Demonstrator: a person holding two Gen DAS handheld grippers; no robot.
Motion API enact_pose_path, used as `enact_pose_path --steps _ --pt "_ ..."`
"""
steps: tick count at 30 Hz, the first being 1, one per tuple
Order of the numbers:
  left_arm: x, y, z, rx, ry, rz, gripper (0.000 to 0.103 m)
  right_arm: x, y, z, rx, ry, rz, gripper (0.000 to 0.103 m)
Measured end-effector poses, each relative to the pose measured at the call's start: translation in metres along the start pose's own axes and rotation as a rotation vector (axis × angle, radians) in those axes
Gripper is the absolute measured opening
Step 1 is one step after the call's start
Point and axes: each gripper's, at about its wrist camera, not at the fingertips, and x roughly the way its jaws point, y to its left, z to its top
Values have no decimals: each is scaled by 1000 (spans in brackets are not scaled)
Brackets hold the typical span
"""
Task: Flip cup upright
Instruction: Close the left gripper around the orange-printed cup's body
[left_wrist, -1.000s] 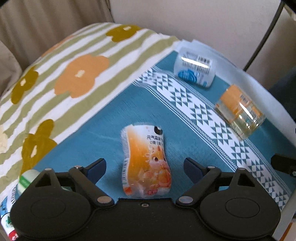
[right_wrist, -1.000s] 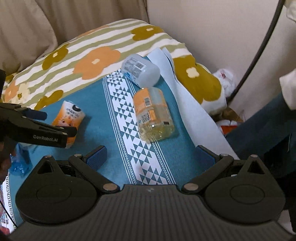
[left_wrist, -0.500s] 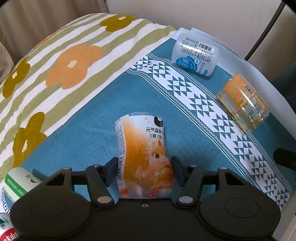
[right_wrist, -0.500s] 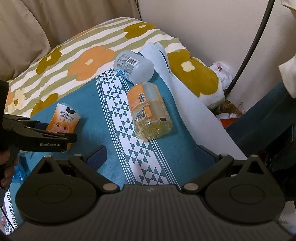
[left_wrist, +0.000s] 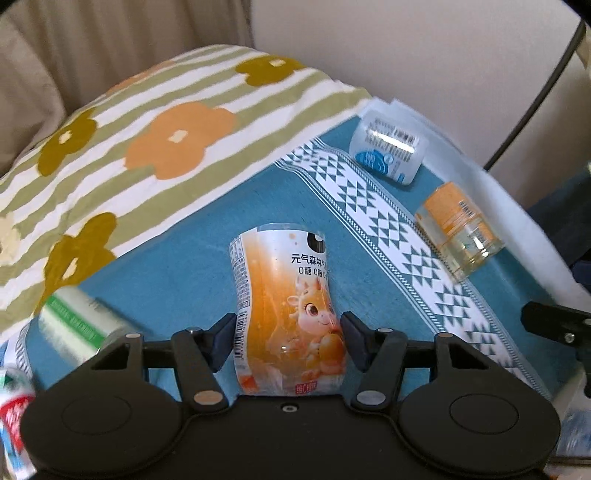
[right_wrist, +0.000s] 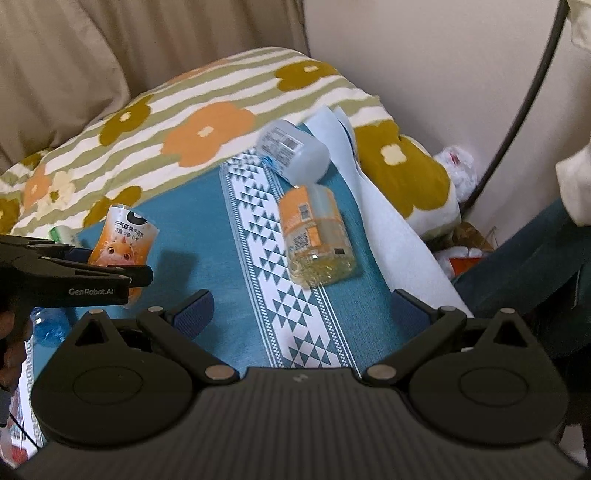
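Left gripper (left_wrist: 287, 338) clamped on orange cup (left_wrist: 286, 314), lifted off teal cloth (left_wrist: 192, 273); right gripper (right_wrist: 301, 308) gaped wide, empty, over cloth's patterned band. Mid-flip, likely; next needed rotating upright, then setting down.

A second ago the left gripper (left_wrist: 287, 338) stood with its jaws wide apart on either side of the orange cartoon cup (left_wrist: 284, 306), which lay on the blue patterned cloth (left_wrist: 192, 266); half a second ago the jaws had closed onto the cup's lower sides, and now they clamp it with its far end raised off the cloth. In the right wrist view the cup (right_wrist: 123, 247) has tipped up from lying flat, and a shadow on the cloth has appeared beside it. The right gripper (right_wrist: 301, 308) has drawn back a little, so the yellow-labelled jar (right_wrist: 317, 240) sits farther from its open jaws
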Motion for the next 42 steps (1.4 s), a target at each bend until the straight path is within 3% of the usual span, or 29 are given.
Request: enact_pose_path --steps 8,14,25,42 --pt "-61 -4 -37 -144 -103 75 65 -32 3 -5 -91 -33 95 103" --pt "-81 -12 -79 -270 -109 106 65 -46 5 -19 -185 -35 144 103" --pt "-54 -19 -139 -403 -14 103 65 -29 17 -53 -298 40 208 103" --pt "-23 -22 -138 -374 19 147 68 -12 16 -75 -318 89 217 103"
